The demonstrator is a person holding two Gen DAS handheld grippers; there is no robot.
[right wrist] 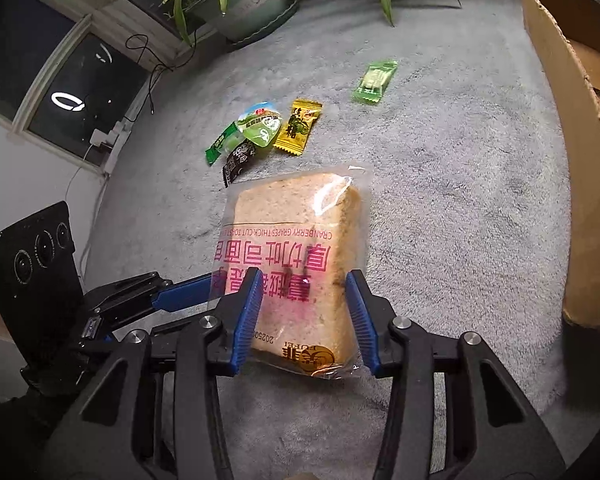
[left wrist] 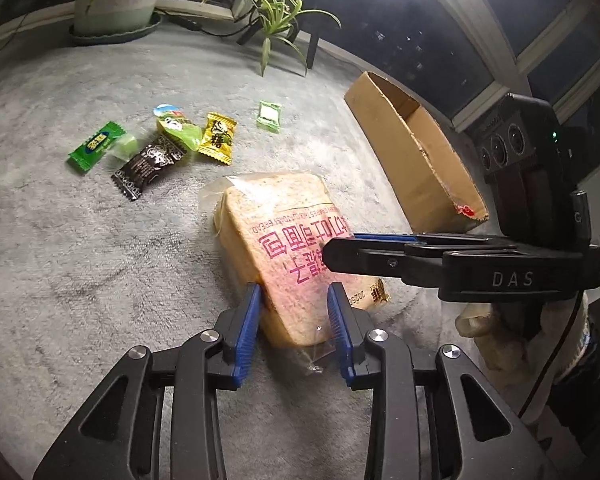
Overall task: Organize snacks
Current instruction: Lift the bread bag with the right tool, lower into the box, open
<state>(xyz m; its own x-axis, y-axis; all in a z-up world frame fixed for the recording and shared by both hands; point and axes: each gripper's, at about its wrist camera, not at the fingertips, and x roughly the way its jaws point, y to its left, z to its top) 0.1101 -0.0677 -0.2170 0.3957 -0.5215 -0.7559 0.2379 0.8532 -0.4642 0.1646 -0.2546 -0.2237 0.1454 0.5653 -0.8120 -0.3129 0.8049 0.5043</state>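
Bagged toast (right wrist: 296,272) lies flat on the grey carpet (right wrist: 460,200), sitting between both tools. Left tool (left wrist: 294,312) and right tool (right wrist: 303,300) each straddle it, spread wide, pads not clearly pinching. Cardboard box (left wrist: 412,148) is nearby.

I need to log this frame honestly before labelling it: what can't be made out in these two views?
- Cardboard box contents: right wrist view, cut off by the frame edge and hidden by its wall; only red scraps show.
- Bread pack date print: partly covered by the right gripper finger.
- Green candy lettering: left wrist view, too small.
- Whether the left gripper pads touch the bread: unclear.
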